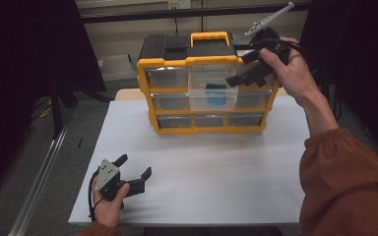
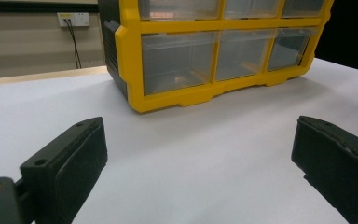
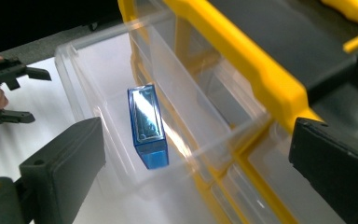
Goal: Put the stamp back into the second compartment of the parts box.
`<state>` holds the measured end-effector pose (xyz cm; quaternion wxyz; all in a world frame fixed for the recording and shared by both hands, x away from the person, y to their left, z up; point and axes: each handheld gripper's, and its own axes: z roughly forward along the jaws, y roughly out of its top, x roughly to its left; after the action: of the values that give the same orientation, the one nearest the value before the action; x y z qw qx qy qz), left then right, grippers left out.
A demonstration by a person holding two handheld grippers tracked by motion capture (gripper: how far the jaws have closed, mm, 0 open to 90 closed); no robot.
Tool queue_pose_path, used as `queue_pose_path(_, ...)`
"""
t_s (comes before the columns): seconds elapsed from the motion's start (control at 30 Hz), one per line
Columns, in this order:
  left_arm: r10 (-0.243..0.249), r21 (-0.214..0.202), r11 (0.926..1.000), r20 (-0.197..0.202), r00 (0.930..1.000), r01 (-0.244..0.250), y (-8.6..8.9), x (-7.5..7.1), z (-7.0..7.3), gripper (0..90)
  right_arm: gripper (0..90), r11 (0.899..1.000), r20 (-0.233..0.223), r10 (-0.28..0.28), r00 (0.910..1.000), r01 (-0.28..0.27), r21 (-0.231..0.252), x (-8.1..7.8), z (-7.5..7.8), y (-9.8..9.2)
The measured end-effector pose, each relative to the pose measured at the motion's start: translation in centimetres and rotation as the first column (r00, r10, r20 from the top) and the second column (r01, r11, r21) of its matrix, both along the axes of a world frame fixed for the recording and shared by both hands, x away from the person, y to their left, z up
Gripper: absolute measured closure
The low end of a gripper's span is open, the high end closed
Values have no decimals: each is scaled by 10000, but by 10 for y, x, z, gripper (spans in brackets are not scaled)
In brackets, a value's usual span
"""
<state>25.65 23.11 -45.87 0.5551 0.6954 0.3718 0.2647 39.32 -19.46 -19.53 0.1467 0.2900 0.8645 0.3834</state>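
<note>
My left hand-held gripper (image 1: 137, 166) rests low on the white surface (image 1: 216, 167) near its front left corner, my left hand (image 1: 109, 196) wrapped around its body, the grey three-cornered plate on top. Its jaws stand wide apart with nothing between them; in the left gripper view they frame bare white surface, and beyond them sits the lower left corner of the yellow organizer (image 2: 177, 98) with its clear drawers.

Toward the middle of the surface, at the far side, stands that yellow organizer (image 1: 197, 61), upright, with a black top and a yellow carry handle. It has three rows of three clear drawers. The middle drawer (image 1: 211, 91) of the top row is pulled out toward me, well past the yellow frame. Inside it lies a blue block (image 1: 216, 93), apart from the drawer's front wall as far as I can tell. In the right gripper view the blue block (image 3: 148, 126) has a shiny top face and sits on the drawer's floor, with the open drawer (image 3: 81, 93) all around it.

At the right, my right hand (image 1: 290, 69) holds my right hand-held gripper (image 1: 236, 69) raised above the organizer's top right corner, pointed down and left toward the open drawer. Its jaws are spread wide and hold nothing. My orange sleeve (image 1: 344, 182) fills the lower right.
</note>
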Motion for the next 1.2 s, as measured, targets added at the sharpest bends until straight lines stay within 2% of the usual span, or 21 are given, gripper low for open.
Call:
queue_pose_path(0.27,7,49,10000,32,10000,-7,0,0,0,36,35,9995,78,-150,9999,148,288,-14,-18,-12)
queue_pose_path(0.33,-70,-90,9999,14,10000,70,-1,-1,0,36,36,9994,80,-91,9999,88,343,-15,-21,-13)
queue_pose_path(0.4,34,159,9999,19,10000,-34,1,-1,1,36,38,9993,101,-49,9999,45,367,-18,-24,-15)
queue_pose_path(0.43,14,-53,10000,12,10000,-14,-1,-1,1,36,35,9990,113,27,9999,-32,444,-21,-27,-15)
queue_pose_path(0.5,86,30,10000,8,10000,-86,0,-1,1,36,35,9992,137,53,9999,-59,407,-24,-31,-16)
queue_pose_path(0.67,110,-24,9999,-2,9999,-110,0,-1,1,36,35,9986,102,13,9999,-18,525,-27,-39,-17)
queue_pose_path(0.83,106,-29,9999,13,9999,-106,0,-1,1,36,36,9968,163,29,9999,-42,800,-31,-55,-17)
queue_pose_path(1.0,83,-26,10000,15,10000,-83,0,-1,1,36,37,9964,196,46,9998,-63,846,-32,-64,-15)
queue_pose_path(1.2,123,-26,9999,14,9999,-123,1,-2,1,36,38,9933,434,-68,9990,18,1152,-38,-77,-17)
